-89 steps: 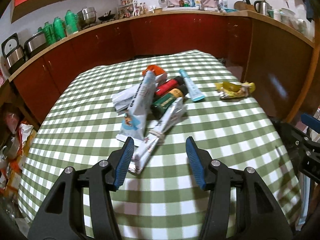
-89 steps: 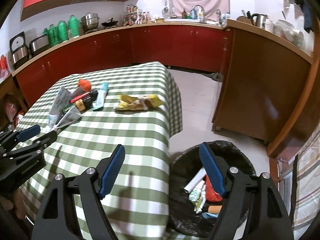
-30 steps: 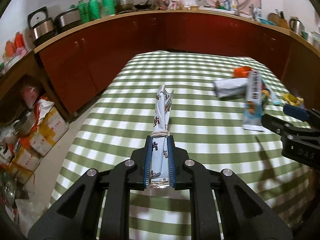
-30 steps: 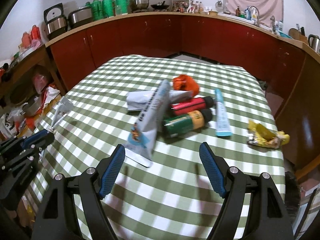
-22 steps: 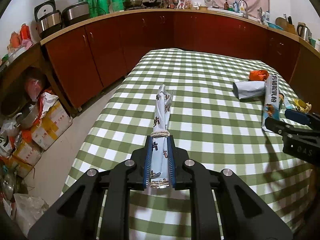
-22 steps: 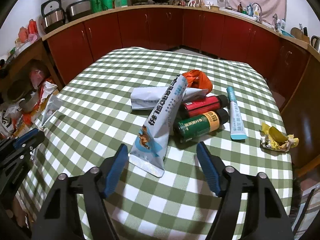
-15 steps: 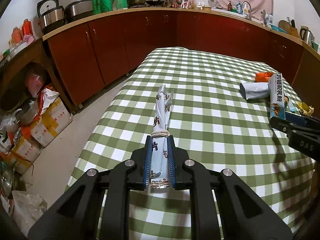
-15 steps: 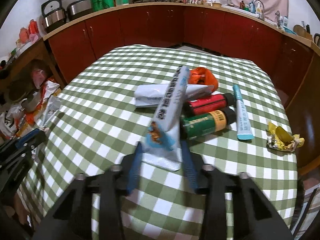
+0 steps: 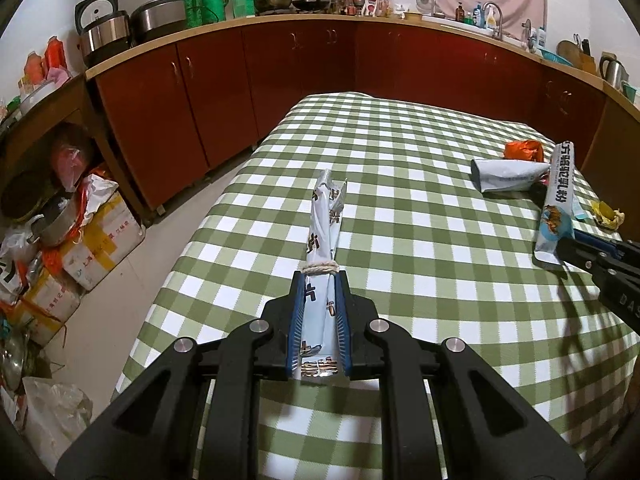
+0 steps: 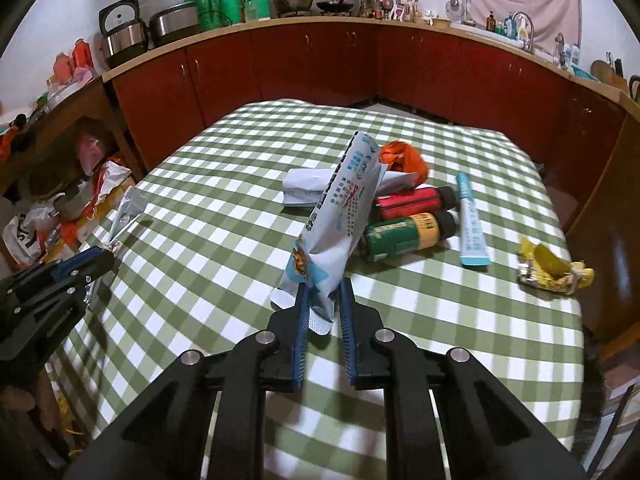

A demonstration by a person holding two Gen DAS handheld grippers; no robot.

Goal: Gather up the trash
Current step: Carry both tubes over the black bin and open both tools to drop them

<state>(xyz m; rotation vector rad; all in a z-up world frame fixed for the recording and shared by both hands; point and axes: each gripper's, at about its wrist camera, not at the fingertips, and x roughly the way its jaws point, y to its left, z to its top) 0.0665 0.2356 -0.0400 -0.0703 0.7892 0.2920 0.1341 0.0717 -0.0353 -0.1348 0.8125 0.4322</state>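
While left tongs (image 9: 319,322) clamp a wrapper (image 9: 323,256), right tongs (image 10: 323,322) pinch a pouch (image 10: 340,216).

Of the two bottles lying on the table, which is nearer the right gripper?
The green bottle with the yellow band; the red bottle lies behind it, farther from the right gripper.

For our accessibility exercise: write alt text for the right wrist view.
The right gripper pinches the near end of a long pale blue packet, tilting it up off a green-checked table. Behind lie two bottles, a tube and a yellow wrapper.
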